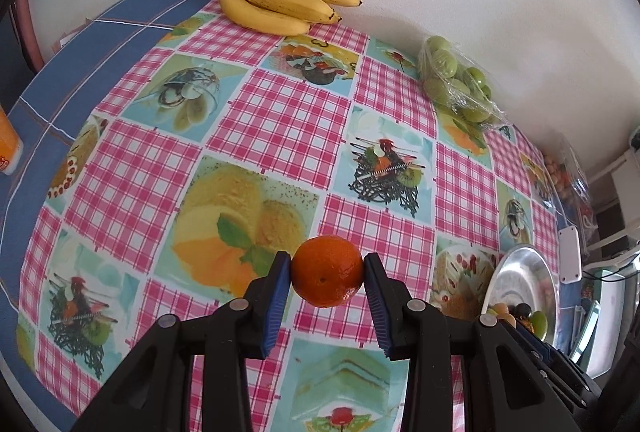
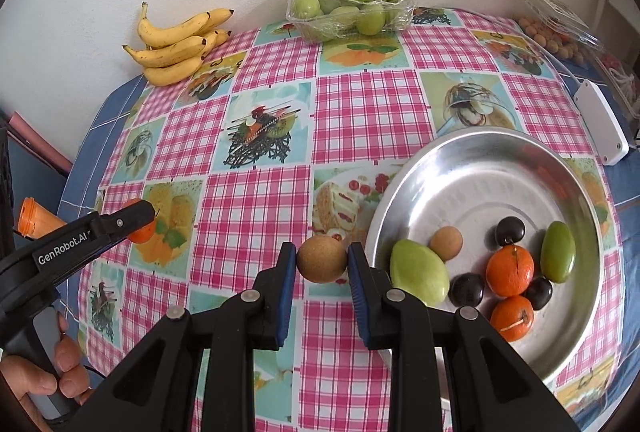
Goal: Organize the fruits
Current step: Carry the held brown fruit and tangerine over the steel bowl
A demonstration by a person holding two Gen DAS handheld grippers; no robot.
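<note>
A checked tablecloth (image 2: 356, 119) with dessert pictures covers the table, and on its near right sits a wide steel bowl (image 2: 472, 159), already holding two green oval fruits, two oranges, dark plums and a small brown round fruit. Against the far wall a bunch of bananas (image 2: 176, 43) lies with its long axis running left to right, tips to the right, and a clear tray of green fruit (image 2: 348, 9) stands further right. The left gripper (image 1: 327, 272), tilted steeply down at the cloth and carried by a hand (image 2: 52, 372) at the near left, is clamped on an orange (image 1: 327, 270) raised above the cloth, its dimpled end facing the camera. The right gripper (image 2: 322, 260), pitched down likewise just left of the bowl's rim, pinches a brown round fruit (image 2: 322, 259) clear of the table.
</note>
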